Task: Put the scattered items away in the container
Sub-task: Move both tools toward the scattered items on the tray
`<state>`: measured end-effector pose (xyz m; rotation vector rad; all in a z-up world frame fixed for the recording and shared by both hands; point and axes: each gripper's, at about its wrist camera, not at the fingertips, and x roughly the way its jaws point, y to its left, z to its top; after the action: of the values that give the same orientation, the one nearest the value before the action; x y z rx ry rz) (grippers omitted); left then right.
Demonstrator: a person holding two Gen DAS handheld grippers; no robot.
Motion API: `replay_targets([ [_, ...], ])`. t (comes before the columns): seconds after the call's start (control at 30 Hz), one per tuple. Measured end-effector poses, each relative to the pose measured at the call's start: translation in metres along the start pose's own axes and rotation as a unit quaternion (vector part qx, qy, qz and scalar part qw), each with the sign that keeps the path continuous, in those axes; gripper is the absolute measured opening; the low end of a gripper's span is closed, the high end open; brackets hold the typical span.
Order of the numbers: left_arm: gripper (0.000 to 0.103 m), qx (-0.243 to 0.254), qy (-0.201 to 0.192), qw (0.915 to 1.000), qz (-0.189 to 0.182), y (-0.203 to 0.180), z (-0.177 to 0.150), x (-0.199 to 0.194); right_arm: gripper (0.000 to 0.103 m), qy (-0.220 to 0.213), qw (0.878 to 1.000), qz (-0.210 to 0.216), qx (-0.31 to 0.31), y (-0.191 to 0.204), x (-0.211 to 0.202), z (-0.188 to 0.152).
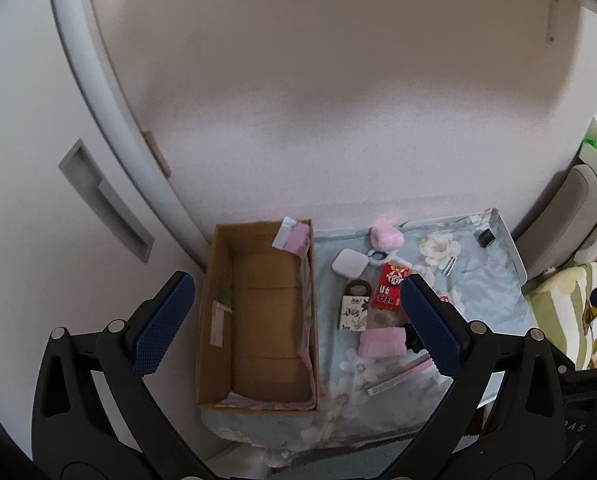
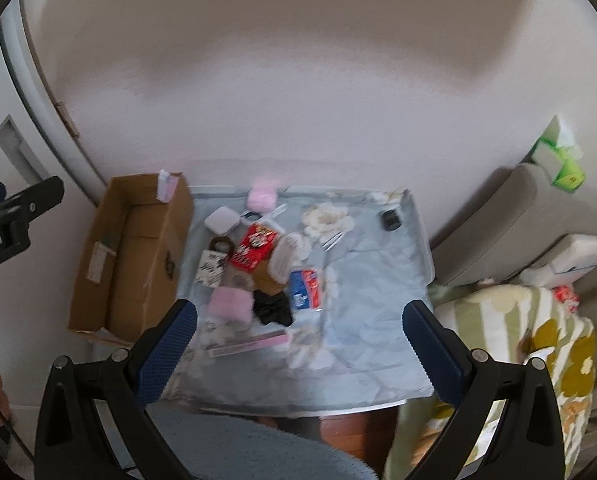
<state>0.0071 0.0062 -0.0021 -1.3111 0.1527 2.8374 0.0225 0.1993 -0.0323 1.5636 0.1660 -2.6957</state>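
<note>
The cardboard box (image 1: 258,312) is a long open-topped brown carton, standing straight ahead of the left gripper (image 1: 294,312) between its spread fingertips. A pink carton (image 1: 294,238) leans in its far right corner and a pale label is stuck on its left inner wall. Seen from the right gripper (image 2: 298,334), the same box (image 2: 130,256) sits ahead and to the left, beyond the left fingertip.

Both grippers hang open and hold nothing, above the near edge of the table.

The floral cloth (image 2: 358,300), pale blue with white blooms, covers the table ahead of the right gripper and carries the scattered items. Largest among them is the red packet (image 2: 254,248), lying flat just right of the box. Nearer the right gripper lie a fluffy pink pouch (image 2: 230,304) and, touching it, a black bow (image 2: 274,308), with a blue and red pack (image 2: 304,290) just beyond. A pink strip (image 2: 250,342) lies closest, between the fingertips. Left of the red packet stands a small patterned white bag (image 2: 210,266) with a brown handle; beyond it are a white square case (image 2: 220,220) and a pink fuzzy ball (image 2: 260,198) at the far edge. A small black block (image 2: 390,220) lies apart at the far right, near metal tweezers (image 2: 334,240).

In the left view, the right blue finger (image 1: 430,320) hides part of the red packet and the black bow.
</note>
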Motion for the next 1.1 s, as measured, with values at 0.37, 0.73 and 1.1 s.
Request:
replay_targets([
  [0.37,0.102,-0.015,0.006,0.9996,-0.025,-0.004,0.004,0.008,0.102,-0.024,0.999,0.021,0.030,-0.021,-0.008,0.003],
  [0.73,0.102,-0.012,0.026,0.9986,-0.044,-0.022,0.003,0.021,0.102,-0.008,0.999,0.039,0.034,-0.037,0.004,0.002],
  [1.1,0.102,-0.003,0.022,0.9992,-0.034,-0.042,0.009,0.021,0.102,-0.003,0.999,0.035,0.020,-0.052,0.011,0.015],
])
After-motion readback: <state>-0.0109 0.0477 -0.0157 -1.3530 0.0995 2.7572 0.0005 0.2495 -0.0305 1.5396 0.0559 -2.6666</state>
